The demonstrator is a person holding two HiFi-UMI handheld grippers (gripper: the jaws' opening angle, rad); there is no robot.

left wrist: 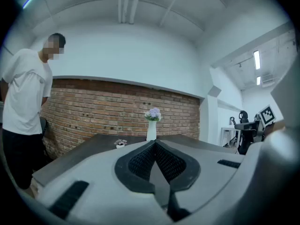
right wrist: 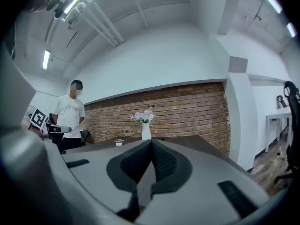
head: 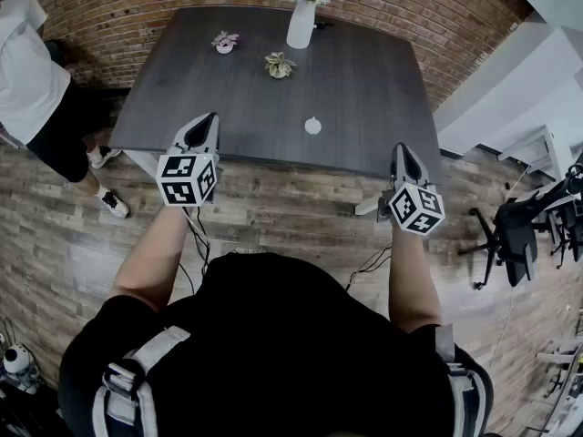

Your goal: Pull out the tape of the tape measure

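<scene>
Both arms are held forward; the left gripper (head: 202,127) and right gripper (head: 404,157) are closed, nothing gripped between their fingers.

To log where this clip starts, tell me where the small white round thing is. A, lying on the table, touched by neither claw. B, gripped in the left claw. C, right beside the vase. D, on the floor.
A: the white round thing lies alone on the dark table, apart from the left claw and the right claw, both shut and empty.
</scene>
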